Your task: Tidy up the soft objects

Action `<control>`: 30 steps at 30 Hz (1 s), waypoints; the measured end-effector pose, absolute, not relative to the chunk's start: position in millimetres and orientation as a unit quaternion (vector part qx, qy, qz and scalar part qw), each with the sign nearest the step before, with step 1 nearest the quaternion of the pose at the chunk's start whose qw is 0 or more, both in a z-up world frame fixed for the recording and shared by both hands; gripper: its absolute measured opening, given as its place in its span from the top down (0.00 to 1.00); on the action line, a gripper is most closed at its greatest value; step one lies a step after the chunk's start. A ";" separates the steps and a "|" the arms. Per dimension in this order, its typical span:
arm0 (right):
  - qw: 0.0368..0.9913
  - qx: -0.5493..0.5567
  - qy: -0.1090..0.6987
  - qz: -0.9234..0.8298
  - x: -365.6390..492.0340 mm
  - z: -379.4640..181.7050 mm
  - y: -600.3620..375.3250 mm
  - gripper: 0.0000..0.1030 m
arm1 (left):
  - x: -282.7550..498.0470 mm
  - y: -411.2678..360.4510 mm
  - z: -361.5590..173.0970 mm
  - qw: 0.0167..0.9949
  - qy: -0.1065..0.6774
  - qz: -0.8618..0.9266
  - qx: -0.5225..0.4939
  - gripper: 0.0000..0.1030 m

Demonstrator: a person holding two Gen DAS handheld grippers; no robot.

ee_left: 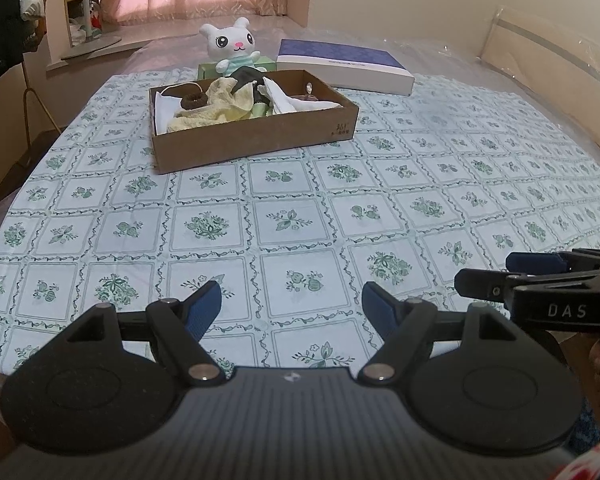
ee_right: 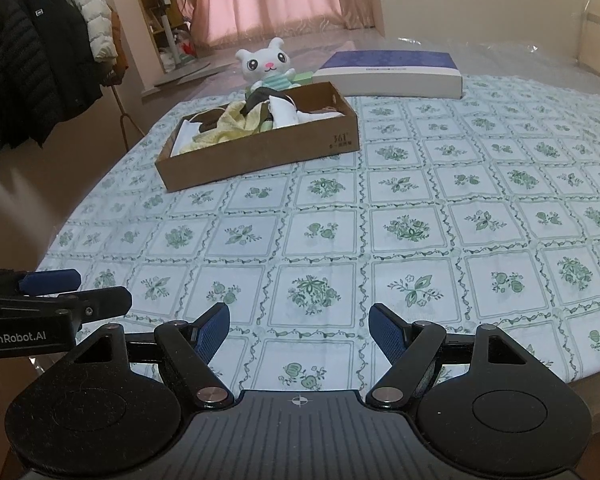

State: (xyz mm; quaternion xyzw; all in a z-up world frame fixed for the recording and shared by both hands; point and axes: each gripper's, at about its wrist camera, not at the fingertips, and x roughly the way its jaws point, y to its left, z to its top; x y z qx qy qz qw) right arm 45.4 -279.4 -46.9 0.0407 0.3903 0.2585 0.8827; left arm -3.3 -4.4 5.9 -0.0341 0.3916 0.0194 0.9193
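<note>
A shallow brown cardboard box [ee_left: 260, 142] [ee_right: 268, 152] stands at the far side of the table. It holds a pale yellow cloth [ee_left: 216, 108] [ee_right: 236, 128], a brown hair tie [ee_left: 192, 100], white cloths [ee_left: 292, 104] and a dark item. A white plush cat [ee_left: 230, 46] [ee_right: 268, 66] sits upright just behind the box on a green box [ee_left: 212, 69]. My left gripper [ee_left: 291, 304] is open over the near tablecloth, nothing between its blue pads. My right gripper [ee_right: 299, 322] is likewise open and empty, and its fingers [ee_left: 540, 266] show at the left view's right edge.
A flat blue-and-white box [ee_left: 344, 66] [ee_right: 392, 72] lies behind and right of the cardboard box. The green-patterned tablecloth [ee_left: 300, 208] covers the table. Dark and white jackets [ee_right: 40, 52] hang on a rack at left. Clear plastic sheeting [ee_left: 540, 52] covers furniture at right.
</note>
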 end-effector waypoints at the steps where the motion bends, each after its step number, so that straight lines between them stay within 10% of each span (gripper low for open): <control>1: 0.883 0.041 0.390 0.258 45.8 -47.2 -279.5 0.26 | -2.7 -4.9 5.4 0.919 0.392 0.019 -0.034 0.27; 30: 0.882 0.047 0.393 0.255 51.1 -50.0 -281.6 0.26 | 3.6 -5.7 1.9 0.917 0.397 0.015 -0.031 0.27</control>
